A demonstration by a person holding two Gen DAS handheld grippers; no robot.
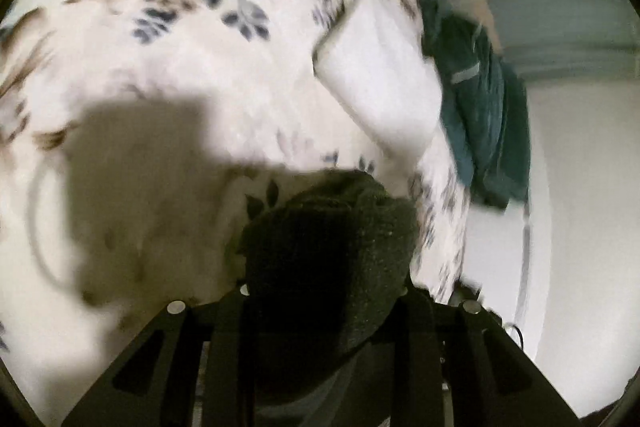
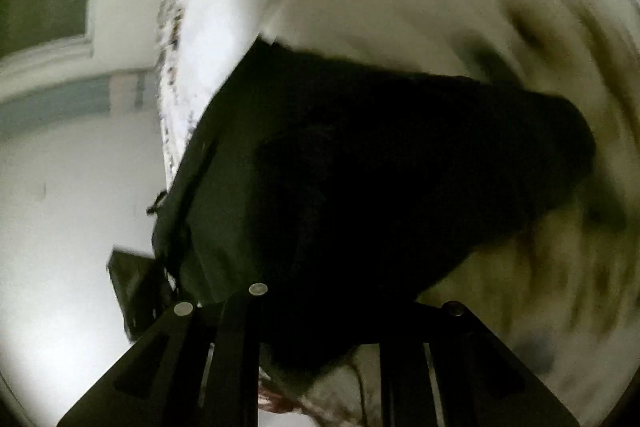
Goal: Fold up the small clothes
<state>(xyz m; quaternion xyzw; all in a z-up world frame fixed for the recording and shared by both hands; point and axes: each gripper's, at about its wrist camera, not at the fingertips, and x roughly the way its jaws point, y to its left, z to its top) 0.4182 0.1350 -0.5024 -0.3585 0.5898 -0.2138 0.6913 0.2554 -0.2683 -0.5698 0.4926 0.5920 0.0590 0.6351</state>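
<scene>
A dark, nearly black small garment point(image 1: 328, 251) is bunched between the fingers of my left gripper point(image 1: 324, 293), which is shut on it above the floral bedspread point(image 1: 180, 75). In the right wrist view the same dark garment point(image 2: 380, 167) spreads wide across the middle, and my right gripper point(image 2: 320, 301) is shut on its near edge. The cloth hides both grippers' fingertips. The right wrist view is heavily blurred.
A folded white cloth point(image 1: 376, 75) lies on the bed near its right edge. A teal garment point(image 1: 480, 115) hangs over that edge. Pale floor point(image 1: 580, 227) lies beyond the bed. A dark boxy object point(image 2: 132, 287) shows at the lower left in the right wrist view.
</scene>
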